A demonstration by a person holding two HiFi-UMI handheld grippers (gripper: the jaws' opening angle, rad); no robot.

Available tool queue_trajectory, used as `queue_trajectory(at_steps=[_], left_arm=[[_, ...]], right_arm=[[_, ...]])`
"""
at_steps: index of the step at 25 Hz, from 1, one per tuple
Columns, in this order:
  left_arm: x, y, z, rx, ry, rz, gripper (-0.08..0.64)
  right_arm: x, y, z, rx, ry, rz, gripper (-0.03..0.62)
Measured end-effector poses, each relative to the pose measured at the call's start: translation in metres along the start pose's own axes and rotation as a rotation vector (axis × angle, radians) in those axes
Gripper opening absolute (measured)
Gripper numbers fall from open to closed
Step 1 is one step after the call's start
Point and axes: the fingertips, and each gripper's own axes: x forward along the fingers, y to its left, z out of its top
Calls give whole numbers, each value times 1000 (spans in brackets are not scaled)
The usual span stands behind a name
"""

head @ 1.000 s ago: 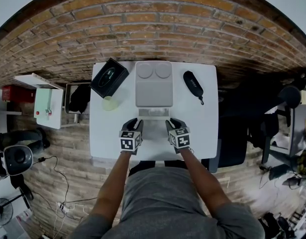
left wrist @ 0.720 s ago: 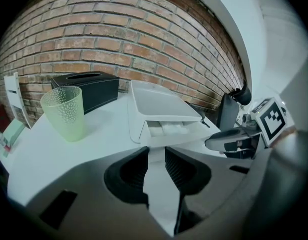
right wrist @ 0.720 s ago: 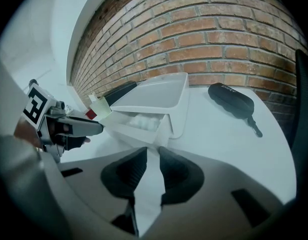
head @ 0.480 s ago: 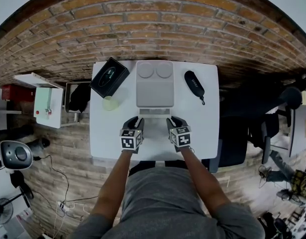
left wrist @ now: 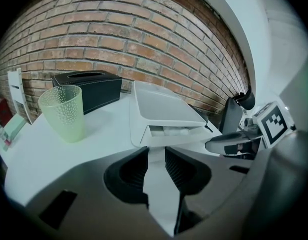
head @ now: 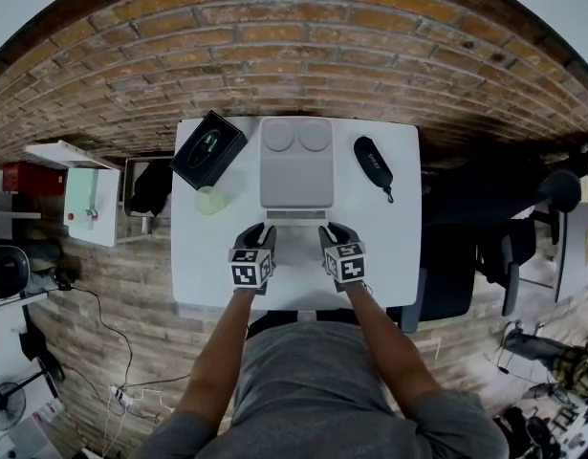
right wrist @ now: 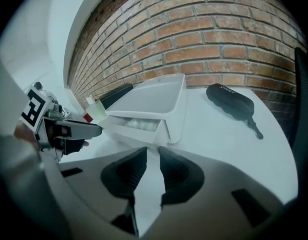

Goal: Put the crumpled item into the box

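Observation:
A grey box [head: 295, 161] with two round dents in its lid stands at the middle of the white table [head: 389, 247]. Its drawer [head: 295, 216] is pulled out a little toward me. The white crumpled item [left wrist: 173, 130] [right wrist: 137, 125] lies inside the drawer. My left gripper [head: 258, 229] [left wrist: 156, 151] hovers just in front of the drawer's left end, open, with only table showing between its jaws. At the drawer's right end my right gripper [head: 334, 229] [right wrist: 152, 151] holds a narrower gap and is also open with nothing in it.
A pale green cup [head: 210, 199] [left wrist: 63, 111] stands left of the box, with a black tissue box [head: 209, 148] behind it. A black zip case [head: 370, 161] [right wrist: 230, 101] lies at the right. A brick wall runs along the table's far edge.
Both grippers and the things on the table have stayed where they were. A round device on the floor at the far left has moved away to the left.

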Motion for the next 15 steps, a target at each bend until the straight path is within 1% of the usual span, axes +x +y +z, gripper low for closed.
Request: queue_trajectory(at_steps=[15], left_arm=[[6,4,7,-46,-15,15,109]], right_arm=[[5,-4,8,27,-18,13,86]])
